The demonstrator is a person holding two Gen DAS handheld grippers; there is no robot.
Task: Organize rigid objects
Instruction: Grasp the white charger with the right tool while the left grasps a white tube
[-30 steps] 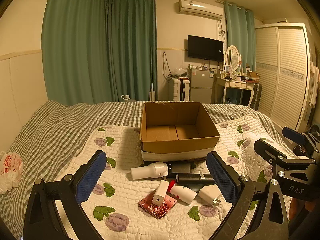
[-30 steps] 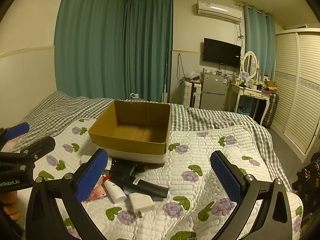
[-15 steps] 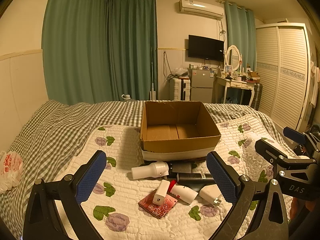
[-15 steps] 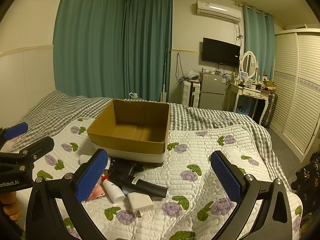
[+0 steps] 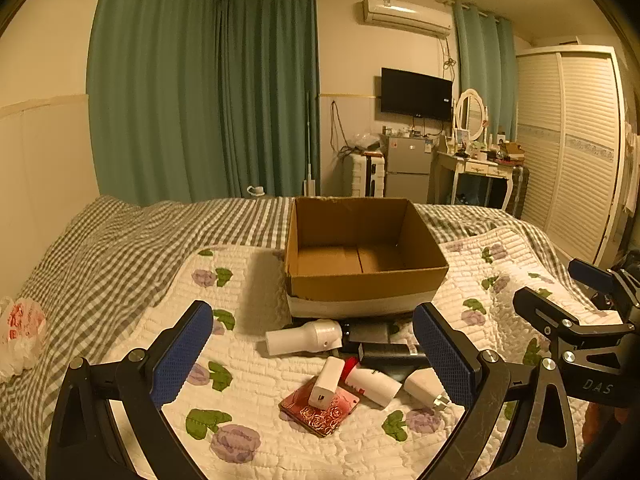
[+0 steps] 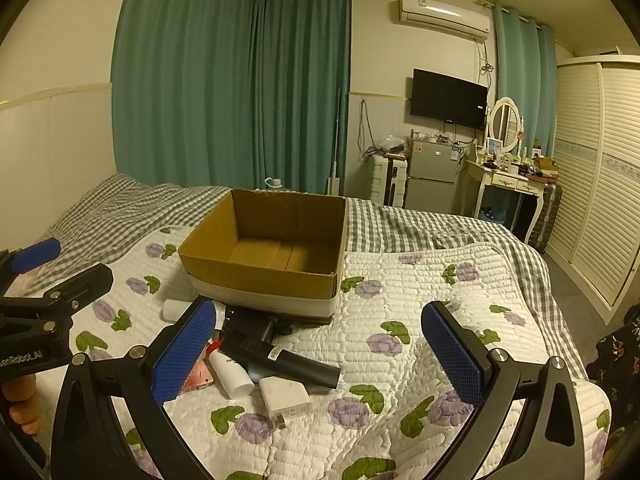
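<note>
An open, empty cardboard box (image 5: pixel 362 288) (image 6: pixel 256 280) stands on the quilted bed. In front of it lies a pile: a white cylinder (image 5: pixel 304 336), a black handheld device (image 6: pixel 280 362) (image 5: pixel 390 354), a white tube with a red end (image 5: pixel 372 382) (image 6: pixel 232 378), two white chargers (image 5: pixel 326 380) (image 6: pixel 286 398) and a pink patterned case (image 5: pixel 320 410). My left gripper (image 5: pixel 312 356) hovers open above the pile. My right gripper (image 6: pixel 320 354) is open too, just right of the pile, and shows as a black frame (image 5: pixel 576 332) in the left wrist view.
The floral quilt (image 6: pixel 420 320) covers a checked sheet (image 5: pixel 120 248). A plastic bag (image 5: pixel 20 332) lies at the bed's left edge. Beyond the bed stand a fridge (image 6: pixel 430 178), a dressing table (image 6: pixel 504 184) and a wardrobe (image 6: pixel 600 200). A hand (image 6: pixel 24 404) holds the left gripper.
Both views have drifted only slightly; the right gripper edged a little leftward toward the box. Nothing on the bed has moved and both grippers stay open.
</note>
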